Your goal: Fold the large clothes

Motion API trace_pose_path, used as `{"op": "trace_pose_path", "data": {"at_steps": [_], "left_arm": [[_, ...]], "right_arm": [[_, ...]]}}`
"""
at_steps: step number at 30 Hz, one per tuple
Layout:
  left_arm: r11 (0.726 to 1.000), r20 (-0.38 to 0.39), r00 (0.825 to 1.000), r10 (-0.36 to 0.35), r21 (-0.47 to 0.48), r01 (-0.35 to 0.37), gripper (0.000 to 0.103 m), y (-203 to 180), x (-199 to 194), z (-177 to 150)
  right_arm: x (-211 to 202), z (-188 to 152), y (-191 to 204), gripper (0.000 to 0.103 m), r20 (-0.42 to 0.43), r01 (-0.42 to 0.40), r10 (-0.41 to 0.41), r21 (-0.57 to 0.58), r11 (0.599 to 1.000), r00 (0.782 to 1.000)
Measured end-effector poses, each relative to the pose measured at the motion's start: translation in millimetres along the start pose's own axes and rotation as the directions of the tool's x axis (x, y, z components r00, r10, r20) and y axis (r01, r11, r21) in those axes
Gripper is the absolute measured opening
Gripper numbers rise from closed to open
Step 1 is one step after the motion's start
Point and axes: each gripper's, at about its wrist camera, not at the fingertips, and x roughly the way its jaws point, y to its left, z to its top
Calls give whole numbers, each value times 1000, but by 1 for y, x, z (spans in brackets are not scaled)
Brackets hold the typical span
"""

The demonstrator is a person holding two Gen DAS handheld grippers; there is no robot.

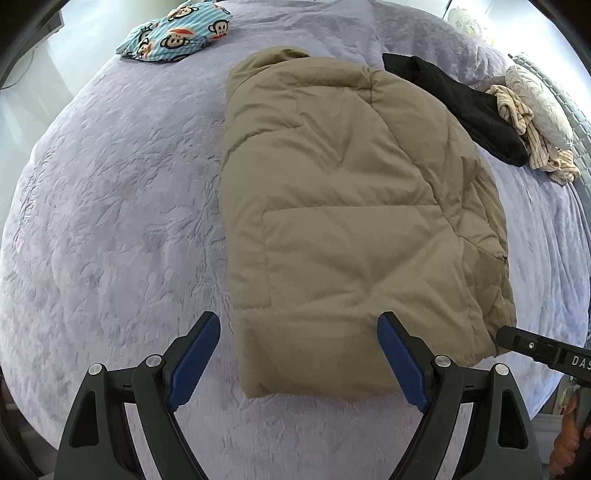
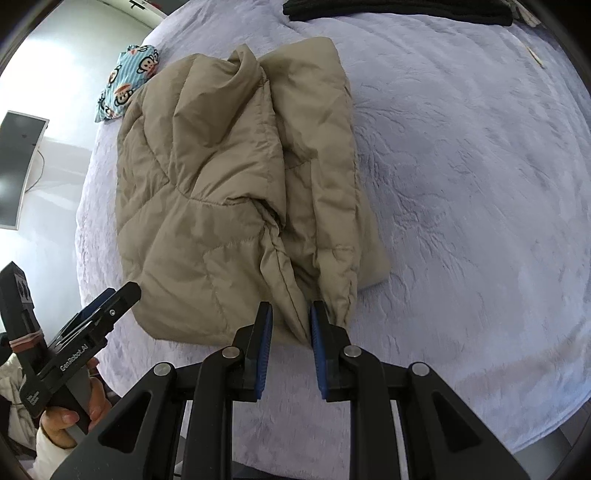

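lavender bed (image 1: 110, 221) — tan jacket (image 1: 351, 206) | left tongs (image 1: 295, 332) wide, empty | right tongs (image 2: 290, 317) pinching jacket hem

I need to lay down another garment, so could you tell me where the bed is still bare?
Bare blanket lies between the tan jacket and the monkey-print cloth, and on the jacket's other side. It is crowded at the far corner: the black garment and striped cloth are piled together.

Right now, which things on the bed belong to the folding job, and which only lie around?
Job: tan puffer jacket, left gripper, right gripper.
Lying about: monkey-print cloth, black garment, striped beige cloth.
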Motion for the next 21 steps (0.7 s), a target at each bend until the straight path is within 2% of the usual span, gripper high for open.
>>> {"op": "trace_pose_path", "data": {"at_steps": [3, 4, 5, 15, 21], "left_arm": [[999, 2, 1000, 28, 15, -28, 88, -5, -5, -6], [999, 2, 999, 34, 18, -34, 92, -6, -7, -7], [999, -3, 999, 42, 19, -42, 103, -8, -9, -9], [995, 26, 995, 95, 10, -95, 103, -37, -43, -31], [988, 59, 988, 146, -63, -142, 103, -50, -74, -49]], "right_arm": [[-6, -2, 3, 23, 5, -3, 3, -10, 1000, 1000], [-7, -2, 5, 23, 5, -4, 4, -12, 1000, 1000], [-9, -3, 5, 23, 5, -7, 7, -14, 1000, 1000], [-29, -15, 10, 23, 10, -17, 18, -89, 996, 1000], [-50, -28, 15, 23, 14, 11, -9, -161, 987, 1000]]}}
